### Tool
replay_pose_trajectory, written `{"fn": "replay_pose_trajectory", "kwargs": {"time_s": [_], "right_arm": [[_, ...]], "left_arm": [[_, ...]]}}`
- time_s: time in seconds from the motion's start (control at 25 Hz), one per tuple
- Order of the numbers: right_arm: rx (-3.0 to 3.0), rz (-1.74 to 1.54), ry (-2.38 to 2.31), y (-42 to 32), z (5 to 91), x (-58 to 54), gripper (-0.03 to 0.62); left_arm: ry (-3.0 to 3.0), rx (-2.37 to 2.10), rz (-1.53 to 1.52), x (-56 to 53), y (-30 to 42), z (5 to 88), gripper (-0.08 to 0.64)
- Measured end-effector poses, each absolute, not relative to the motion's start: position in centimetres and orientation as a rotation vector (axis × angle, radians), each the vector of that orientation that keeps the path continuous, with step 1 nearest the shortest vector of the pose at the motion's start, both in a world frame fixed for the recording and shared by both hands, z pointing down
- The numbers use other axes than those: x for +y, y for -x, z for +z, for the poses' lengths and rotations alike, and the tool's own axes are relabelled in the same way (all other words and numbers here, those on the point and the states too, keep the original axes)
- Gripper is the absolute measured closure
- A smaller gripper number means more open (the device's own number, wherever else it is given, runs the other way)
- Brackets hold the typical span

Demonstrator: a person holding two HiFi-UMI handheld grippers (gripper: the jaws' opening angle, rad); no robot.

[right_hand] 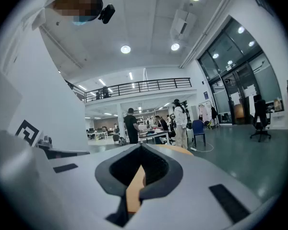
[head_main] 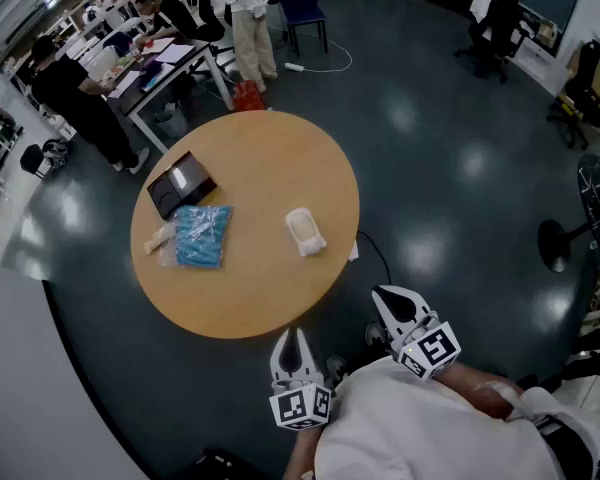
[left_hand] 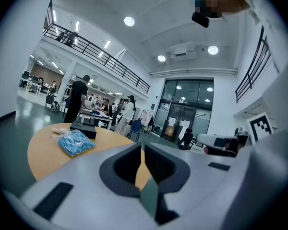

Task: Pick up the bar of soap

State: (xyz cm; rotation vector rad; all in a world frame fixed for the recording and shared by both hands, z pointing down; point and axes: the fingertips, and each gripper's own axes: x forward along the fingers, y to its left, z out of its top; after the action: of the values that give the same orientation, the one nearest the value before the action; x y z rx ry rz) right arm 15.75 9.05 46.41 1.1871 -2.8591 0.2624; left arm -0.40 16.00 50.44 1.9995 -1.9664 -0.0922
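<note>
**Pale shells, chequered cubes**

The left tongs (head_main: 296, 336) and right tongs (head_main: 386, 295) are smooth grey-white shells with dark, tapering inner pads. Each carries a marker cube (head_main: 300, 406) printed with black-and-white squares. The person wears a white top (head_main: 420, 433).

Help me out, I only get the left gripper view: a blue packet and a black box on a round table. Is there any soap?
Observer: Yes. In the head view a bar of soap lies on the table, to the right of the blue packet and apart from it.
Operator: Is the other claw holding anything?
Observer: No. The right gripper view shows the right gripper with its jaws together and nothing between them.
Operator: Are the claws near the soap?
Observer: Neither touches it. In the head view the left gripper and the right one both hang off the table's near edge, close to the person.
</note>
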Motion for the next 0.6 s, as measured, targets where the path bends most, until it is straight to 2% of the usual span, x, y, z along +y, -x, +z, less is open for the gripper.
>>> {"fn": "replay_pose_trajectory", "kwargs": {"time_s": [0.6], "right_arm": [[-2.859,0.290,-1.161,-15.94,47.01,8.48,0.580]], "left_arm": [[-2.012,-2.019,-0.057,15.44,-0.28,50.21,0.548]]}}
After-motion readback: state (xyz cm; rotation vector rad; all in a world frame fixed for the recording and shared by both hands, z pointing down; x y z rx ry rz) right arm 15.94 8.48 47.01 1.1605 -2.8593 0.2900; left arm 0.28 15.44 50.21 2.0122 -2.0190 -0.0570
